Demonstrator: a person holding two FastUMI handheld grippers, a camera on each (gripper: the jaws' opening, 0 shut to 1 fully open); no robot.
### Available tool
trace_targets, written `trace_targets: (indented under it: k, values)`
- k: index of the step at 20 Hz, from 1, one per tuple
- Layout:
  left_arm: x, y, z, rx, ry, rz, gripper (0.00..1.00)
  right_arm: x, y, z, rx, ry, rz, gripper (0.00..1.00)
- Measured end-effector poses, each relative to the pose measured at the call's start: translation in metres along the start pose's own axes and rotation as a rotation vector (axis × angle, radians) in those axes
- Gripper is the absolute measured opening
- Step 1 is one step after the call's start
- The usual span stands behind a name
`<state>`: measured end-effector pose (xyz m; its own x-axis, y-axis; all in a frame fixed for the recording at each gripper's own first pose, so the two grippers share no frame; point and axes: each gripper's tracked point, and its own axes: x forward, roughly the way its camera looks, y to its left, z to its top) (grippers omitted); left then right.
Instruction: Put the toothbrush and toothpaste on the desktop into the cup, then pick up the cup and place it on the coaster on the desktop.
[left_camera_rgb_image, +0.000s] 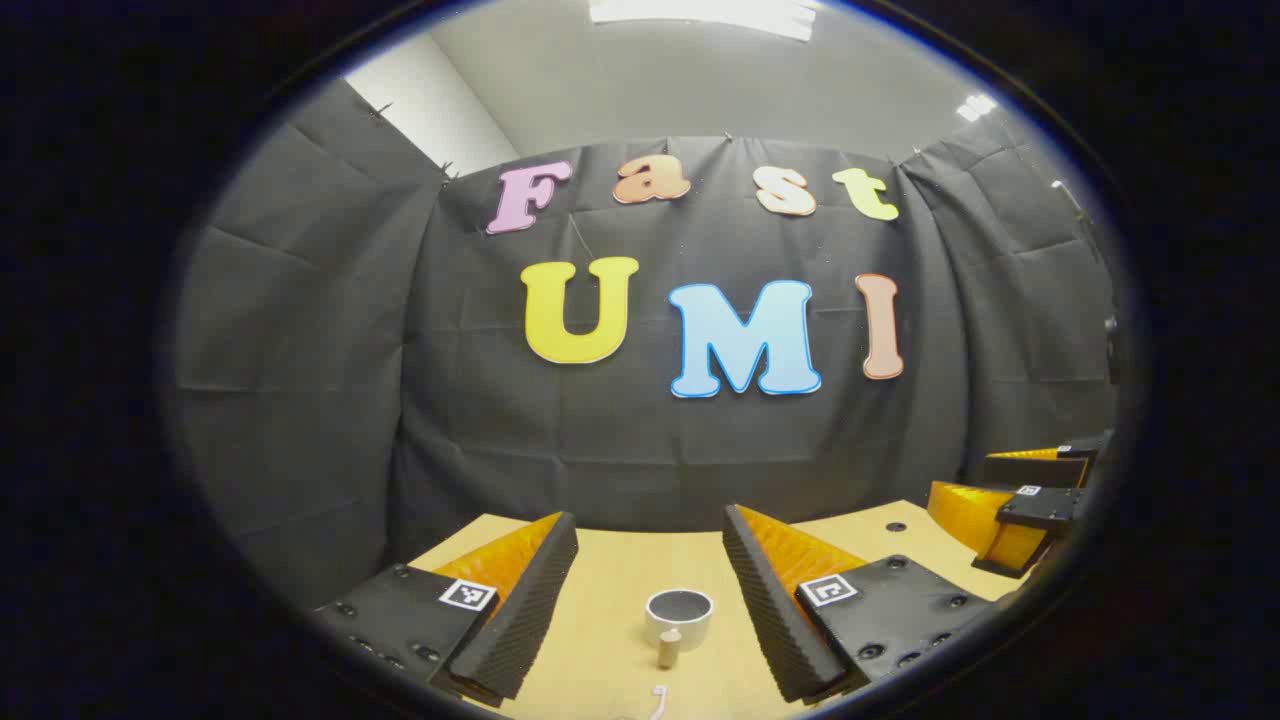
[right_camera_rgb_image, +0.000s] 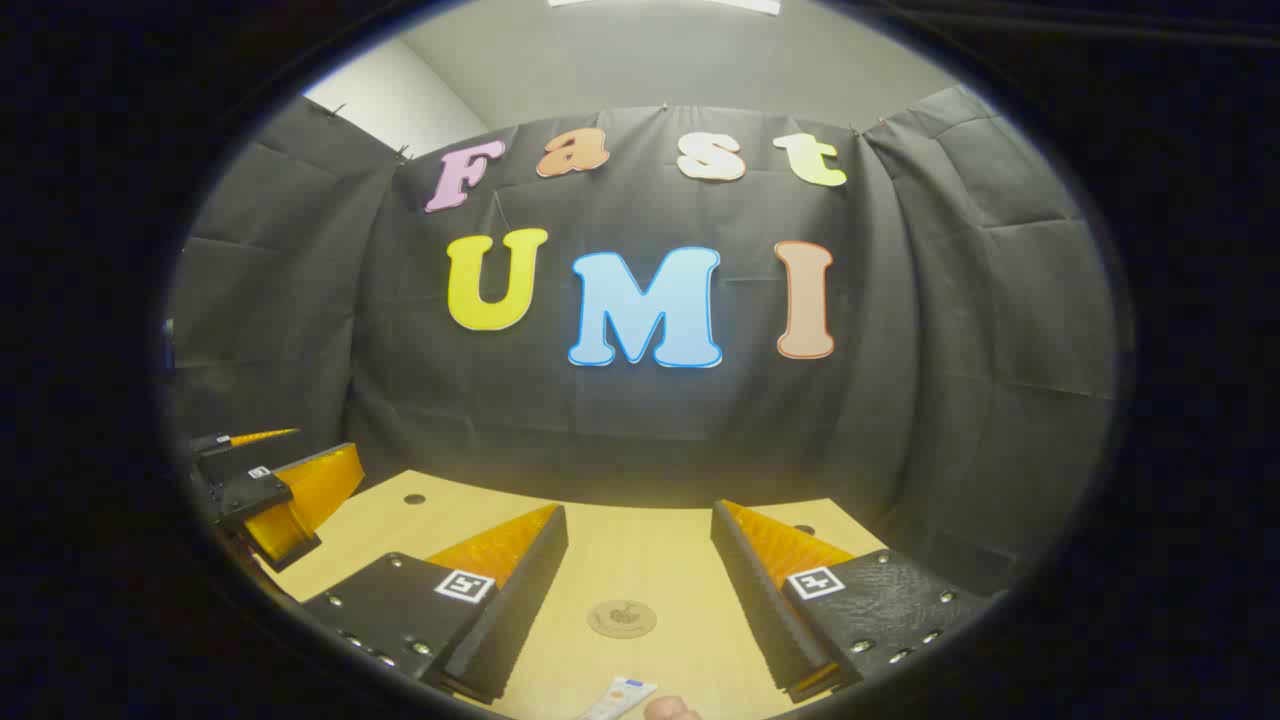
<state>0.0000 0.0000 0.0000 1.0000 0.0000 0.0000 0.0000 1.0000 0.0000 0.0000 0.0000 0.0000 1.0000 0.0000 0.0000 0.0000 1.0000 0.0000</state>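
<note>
Your left gripper (left_camera_rgb_image: 650, 560) hangs above the pale wooden worktop (left_camera_rgb_image: 610, 570) with its fingers spread and holding nothing; between them stands the white round cup (left_camera_rgb_image: 679, 612), a small beige capped piece (left_camera_rgb_image: 669, 648) just in front of it, and nearer you the white toothbrush (left_camera_rgb_image: 657, 702) at the view's bottom edge. Your right gripper (right_camera_rgb_image: 640, 555) is likewise released and empty, the round tan coaster (right_camera_rgb_image: 621, 618) lying flat between its fingers and the white toothpaste tube (right_camera_rgb_image: 617, 698) nearer you.
</note>
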Motion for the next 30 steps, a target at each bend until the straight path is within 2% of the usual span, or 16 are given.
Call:
trace_targets:
  k: [4,5,9,17,21,22,23,30]
  values:
    - [0.002,-0.003,-0.005,-0.002,0.017,-0.007,1.00,-0.002,0.000,-0.003,-0.024,0.011,0.000,0.91]
    - [0.002,-0.003,-0.007,-0.001,0.022,-0.010,0.94,-0.003,0.000,-0.007,-0.026,0.021,0.002,0.91]
    - [0.007,-0.007,-0.011,0.008,0.038,-0.031,0.94,-0.004,-0.002,-0.013,-0.025,0.042,-0.008,0.91]
    - [0.015,-0.025,-0.052,0.018,0.175,-0.103,0.94,-0.002,-0.012,-0.049,0.023,0.183,-0.041,0.91]
    - [0.018,-0.027,-0.095,-0.005,0.314,-0.115,0.94,-0.002,-0.007,-0.086,0.042,0.326,-0.027,0.91]
    - [0.018,-0.028,-0.107,-0.005,0.352,-0.120,0.99,-0.002,-0.004,-0.096,0.052,0.366,-0.020,0.91]
    - [0.018,-0.029,-0.120,-0.007,0.396,-0.124,0.94,-0.003,-0.001,-0.108,0.067,0.413,-0.010,0.91]
    - [0.007,-0.036,-0.207,-0.033,0.734,-0.166,0.95,-0.012,0.010,-0.187,0.155,0.735,-0.017,0.92]
